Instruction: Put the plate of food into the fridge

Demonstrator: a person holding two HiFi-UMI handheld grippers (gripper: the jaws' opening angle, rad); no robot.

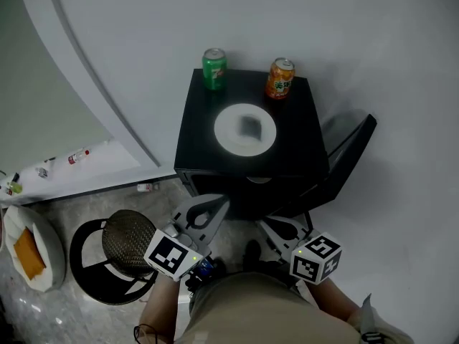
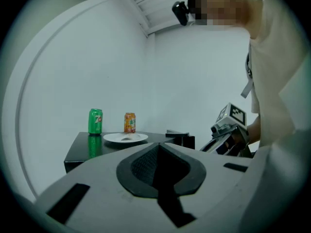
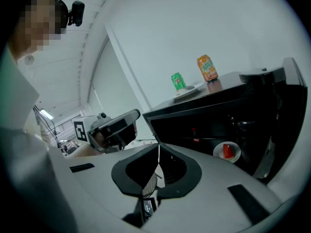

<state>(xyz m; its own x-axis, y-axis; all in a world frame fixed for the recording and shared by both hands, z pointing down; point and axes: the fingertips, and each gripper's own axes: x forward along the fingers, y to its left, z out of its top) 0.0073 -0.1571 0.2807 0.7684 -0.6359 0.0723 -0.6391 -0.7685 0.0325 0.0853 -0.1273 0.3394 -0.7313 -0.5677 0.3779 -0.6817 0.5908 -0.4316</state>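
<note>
Both my left tongs (image 1: 215, 206) and right tongs (image 1: 276, 228) are closed, empty; one food plate (image 3: 227, 151) sits inside the open fridge (image 1: 301, 145), a second plate (image 1: 245, 129) on top.

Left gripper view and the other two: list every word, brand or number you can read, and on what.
"7": on the green drink can; the rest of its print is blurred.
Orange drink can: print too blurred to read.
Small bottles along the wall: labels too small to read.
</note>
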